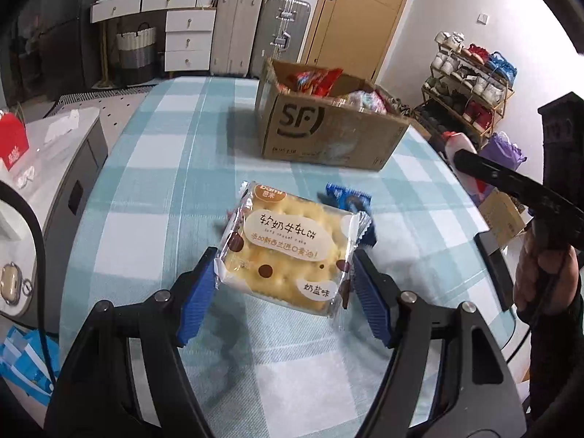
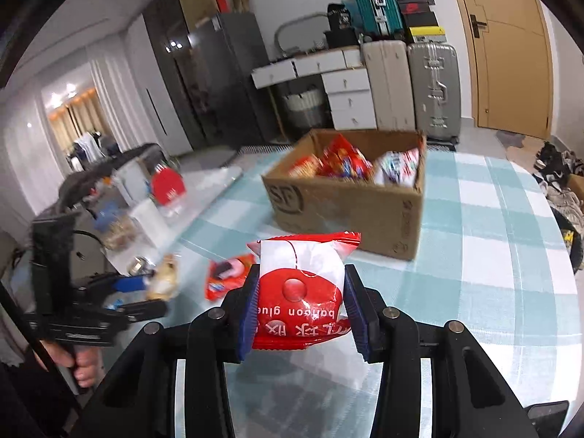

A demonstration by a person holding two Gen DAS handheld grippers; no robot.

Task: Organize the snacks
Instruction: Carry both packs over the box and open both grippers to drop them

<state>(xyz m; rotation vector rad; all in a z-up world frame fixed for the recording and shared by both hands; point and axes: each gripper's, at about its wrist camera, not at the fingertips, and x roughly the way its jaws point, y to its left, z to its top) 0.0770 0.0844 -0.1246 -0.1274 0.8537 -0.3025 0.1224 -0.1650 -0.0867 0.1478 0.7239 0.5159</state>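
The left gripper (image 1: 283, 273) clamps a yellow cracker packet (image 1: 288, 248) between its blue pads, jaws spread to the packet's width; a blue snack packet (image 1: 348, 199) lies on the checked tablecloth (image 1: 175, 168) just beyond it. The right gripper (image 2: 300, 308) is closed on a red-and-white packet (image 2: 301, 292). The cardboard box (image 2: 350, 204) of snacks stands ahead of both grippers, and an orange packet (image 2: 228, 277) lies just left of the right gripper.

Red-and-white packet (image 2: 301, 292) is clamped between the blue fingers (image 2: 248, 314) of the right gripper (image 2: 300, 312), held above the checked bench (image 2: 492, 255). Cardboard box (image 2: 350, 204) (SF logo, open top) is seen beyond, with red and white snack bags inside. A small red packet (image 2: 226, 277) lies on the bench left of the fingers. The left gripper (image 2: 146, 284), blurred, is seen at far left with a yellowish packet (image 2: 164, 279) at its tip.
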